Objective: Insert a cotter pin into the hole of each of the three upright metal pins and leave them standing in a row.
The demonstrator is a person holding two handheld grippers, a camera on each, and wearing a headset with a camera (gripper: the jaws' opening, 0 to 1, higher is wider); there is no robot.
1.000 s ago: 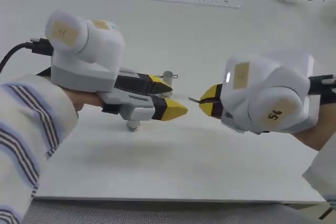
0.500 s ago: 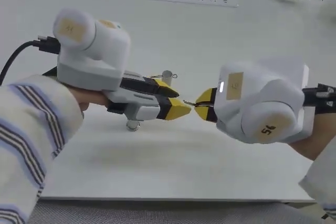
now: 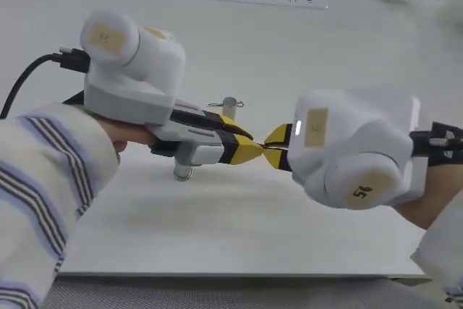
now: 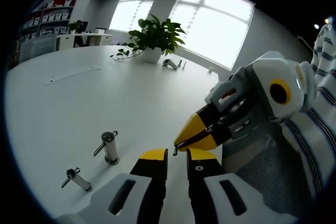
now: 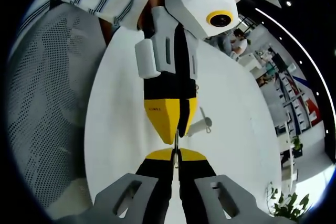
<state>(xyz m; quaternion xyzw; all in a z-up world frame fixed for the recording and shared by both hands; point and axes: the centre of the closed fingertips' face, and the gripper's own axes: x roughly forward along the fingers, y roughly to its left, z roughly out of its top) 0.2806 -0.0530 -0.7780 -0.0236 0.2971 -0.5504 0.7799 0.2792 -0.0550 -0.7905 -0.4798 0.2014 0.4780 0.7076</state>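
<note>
Cotter pin [image 5: 176,141] horizontal, tip toward left tongs [image 4: 177,156] (right tongs [image 5: 176,156] pinch it).

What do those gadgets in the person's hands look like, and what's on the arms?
The chunky white plastic left gripper and right gripper each have two black jaws with pointed yellow tips and a round tan sticker bearing dark markings. A black cable plugs into the left one; a small white light glows on the right. The long sleeves are white with dark stripes.

Yel/blk jaws, wht table [image 3: 217,222], striped sleeve [image 3: 43,179], silver pin [image 4: 109,148]
</note>
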